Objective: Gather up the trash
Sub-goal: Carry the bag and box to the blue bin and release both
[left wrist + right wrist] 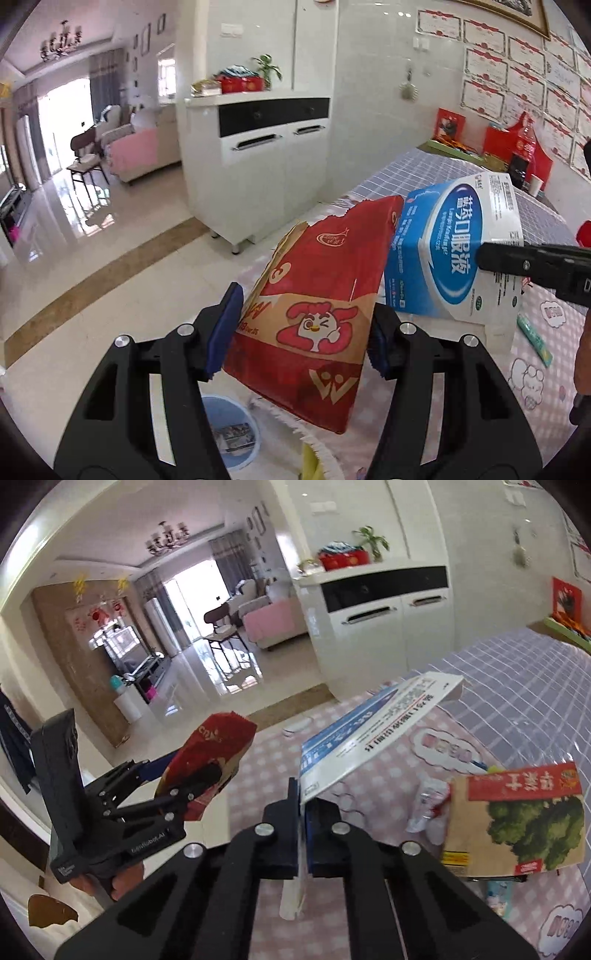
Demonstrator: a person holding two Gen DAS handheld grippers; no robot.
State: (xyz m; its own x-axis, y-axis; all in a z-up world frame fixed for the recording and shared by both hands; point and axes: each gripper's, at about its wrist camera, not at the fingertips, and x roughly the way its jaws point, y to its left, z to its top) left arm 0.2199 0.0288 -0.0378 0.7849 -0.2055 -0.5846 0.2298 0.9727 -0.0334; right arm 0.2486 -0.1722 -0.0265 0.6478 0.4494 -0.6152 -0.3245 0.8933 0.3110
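Observation:
My left gripper [301,332] is shut on a red and brown paper food bag [321,295] with a cartoon chicken, held over the table's edge above a blue bin [232,432]. The bag also shows in the right wrist view [207,760], held by the left gripper [173,771]. My right gripper [303,812] is shut on the edge of a blue and white medicine box [369,727], lifted off the table. In the left wrist view the box [454,251] hangs beside the bag, with a right finger [532,262] on it.
A pink patterned tablecloth [266,768] covers the table, with a grey checked cloth [517,686] further back. A brown box with a green tree picture [517,819] and a crumpled tube [428,805] lie at the right. A white cabinet [266,155] stands beyond the table.

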